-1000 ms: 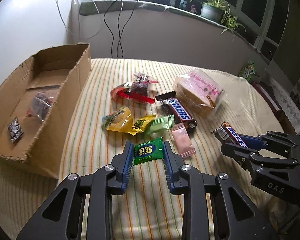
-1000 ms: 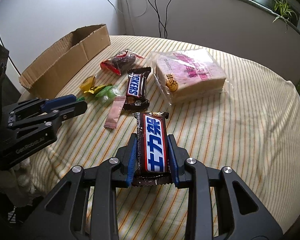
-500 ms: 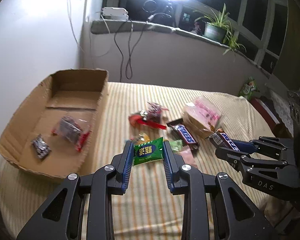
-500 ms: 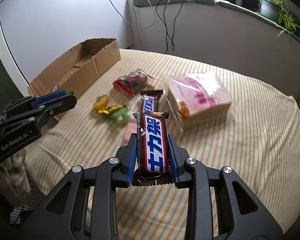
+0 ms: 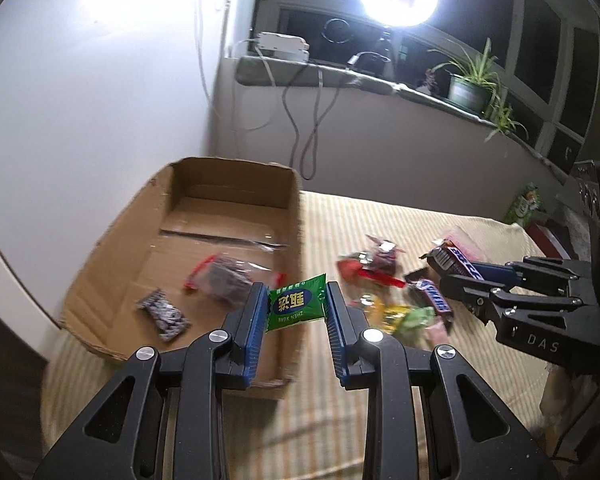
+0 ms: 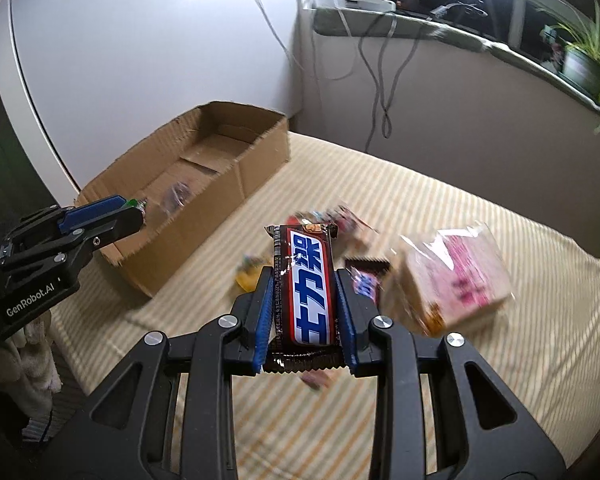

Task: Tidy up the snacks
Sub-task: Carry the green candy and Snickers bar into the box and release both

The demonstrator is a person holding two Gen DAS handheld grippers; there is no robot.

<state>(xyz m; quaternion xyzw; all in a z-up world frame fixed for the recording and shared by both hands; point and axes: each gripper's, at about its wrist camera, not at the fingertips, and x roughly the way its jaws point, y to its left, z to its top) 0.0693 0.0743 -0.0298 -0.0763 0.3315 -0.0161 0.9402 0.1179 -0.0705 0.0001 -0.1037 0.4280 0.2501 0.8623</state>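
My left gripper (image 5: 296,300) is shut on a green candy packet (image 5: 297,302) and holds it in the air over the near right wall of the open cardboard box (image 5: 216,196). The box holds a clear bag with red trim (image 5: 224,278) and a small dark packet (image 5: 163,314). My right gripper (image 6: 303,296) is shut on a Snickers bar (image 6: 308,284) held above the striped table; it also shows in the left wrist view (image 5: 458,266). The left gripper shows in the right wrist view (image 6: 112,210) at the box's near end.
Loose snacks lie on the striped tablecloth (image 6: 500,360): a red-trimmed bag (image 5: 374,266), a second Snickers (image 5: 430,294), yellow and green candies (image 5: 400,314) and a pink bread pack (image 6: 456,276). A wall with cables (image 5: 300,128) and a sill with plants (image 5: 470,80) stand behind.
Both grippers have risen and moved left toward the box, each still holding its snack. The green packet now hangs over the box wall instead of over the table.
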